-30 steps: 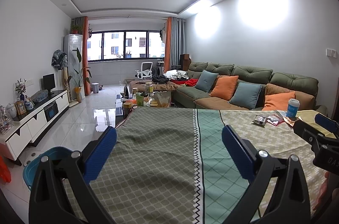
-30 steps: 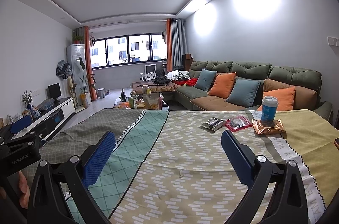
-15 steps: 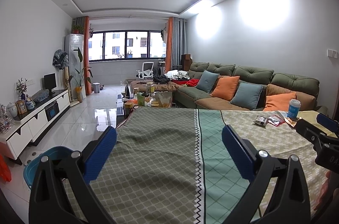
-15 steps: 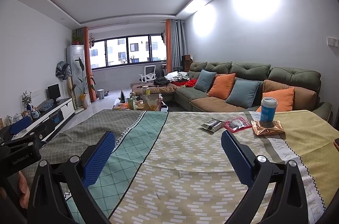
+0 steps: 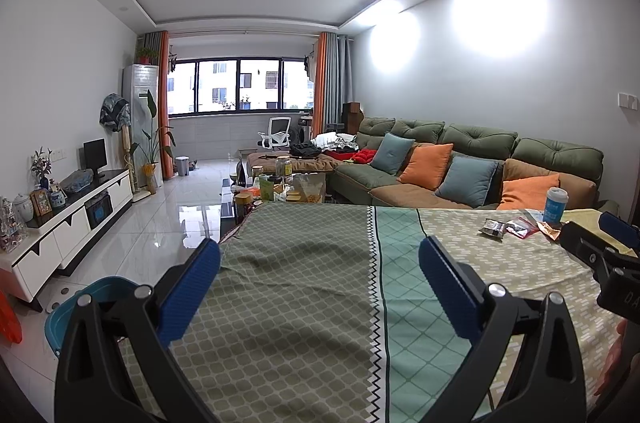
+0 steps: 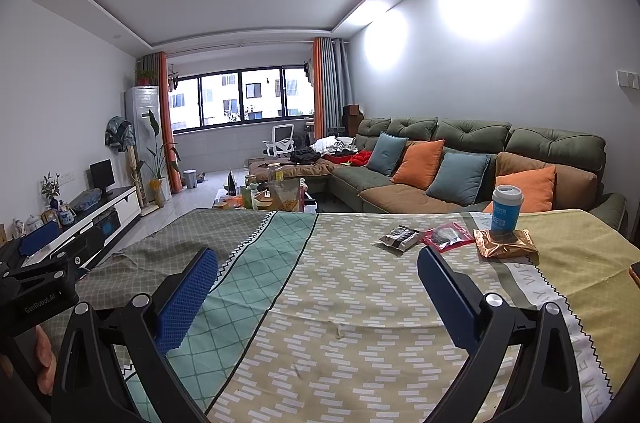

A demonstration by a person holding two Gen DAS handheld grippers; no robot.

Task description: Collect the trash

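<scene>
Both the left gripper [image 5: 319,277] and right gripper [image 6: 316,277] are hovering wide apart, empty; light, crinkly wrappers [image 6: 444,237] are lying right of centre beside a cup [image 6: 505,209], likely best pinched at an edge.

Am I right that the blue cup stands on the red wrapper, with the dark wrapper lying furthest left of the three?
Not quite: the right wrist view shows the blue cup standing on the gold wrapper, not the red wrapper, which lies beside it. The rest holds: the dark wrapper lies furthest left of the three.
</scene>
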